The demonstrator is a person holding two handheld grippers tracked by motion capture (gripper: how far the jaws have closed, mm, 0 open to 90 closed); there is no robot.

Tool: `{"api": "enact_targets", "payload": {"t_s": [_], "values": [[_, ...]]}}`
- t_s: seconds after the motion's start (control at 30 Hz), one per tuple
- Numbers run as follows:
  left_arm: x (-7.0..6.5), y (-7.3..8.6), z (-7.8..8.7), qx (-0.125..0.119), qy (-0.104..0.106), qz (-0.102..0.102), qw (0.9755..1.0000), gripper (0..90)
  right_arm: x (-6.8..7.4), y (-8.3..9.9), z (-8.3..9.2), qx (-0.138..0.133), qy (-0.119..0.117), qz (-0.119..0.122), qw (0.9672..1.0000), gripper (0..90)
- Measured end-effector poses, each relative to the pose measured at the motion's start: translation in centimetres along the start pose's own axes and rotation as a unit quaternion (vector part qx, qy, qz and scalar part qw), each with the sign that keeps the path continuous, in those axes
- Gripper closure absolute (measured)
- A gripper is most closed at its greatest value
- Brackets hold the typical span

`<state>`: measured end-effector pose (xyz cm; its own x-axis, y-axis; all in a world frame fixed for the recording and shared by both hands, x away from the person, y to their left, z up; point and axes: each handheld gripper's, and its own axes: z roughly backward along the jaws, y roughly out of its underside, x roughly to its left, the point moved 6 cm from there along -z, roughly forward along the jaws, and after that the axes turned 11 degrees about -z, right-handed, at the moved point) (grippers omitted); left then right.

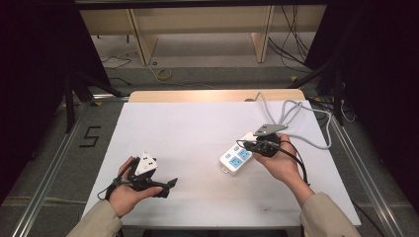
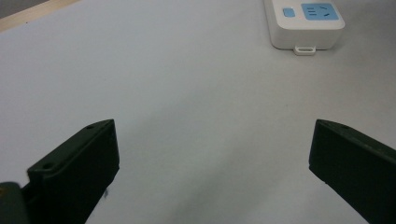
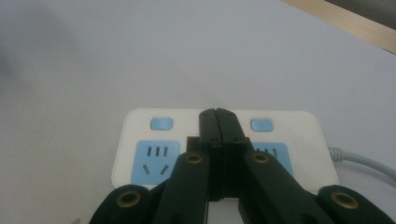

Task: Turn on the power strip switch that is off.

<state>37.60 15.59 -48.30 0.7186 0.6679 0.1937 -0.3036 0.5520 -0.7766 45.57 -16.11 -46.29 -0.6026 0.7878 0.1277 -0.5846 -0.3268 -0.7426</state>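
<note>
A white power strip [image 1: 236, 158] with blue sockets and blue buttons lies right of the table's middle. Its grey cable [image 1: 296, 111] loops off toward the far right corner. My right gripper [image 1: 248, 146] is over the strip's far end. In the right gripper view its jaws [image 3: 218, 114] are pressed together with nothing between them, tips above the strip [image 3: 140, 126] between two blue buttons; contact cannot be told. My left gripper [image 1: 169, 185] rests low at the front left, pointing right. Its jaws [image 2: 212, 128] stand wide apart over bare table, with the strip's end [image 2: 303, 35] far ahead.
A white sheet [image 1: 197, 128] covers the table, and a wooden edge [image 1: 197, 95] shows along its far side. Dark metal frame rails [image 1: 54, 163] run down both sides. Cables [image 1: 291, 39] lie on the floor beyond the table.
</note>
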Motion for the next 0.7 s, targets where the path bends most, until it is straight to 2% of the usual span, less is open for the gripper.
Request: {"api": "enact_targets", "payload": {"t_s": [0.7], "values": [[0.0,0.0,0.0,-0.003,-0.001,0.003,1.0,1.3,0.2,-1.0,-2.1,0.025,-0.003,0.0,0.9997,90.0]]}}
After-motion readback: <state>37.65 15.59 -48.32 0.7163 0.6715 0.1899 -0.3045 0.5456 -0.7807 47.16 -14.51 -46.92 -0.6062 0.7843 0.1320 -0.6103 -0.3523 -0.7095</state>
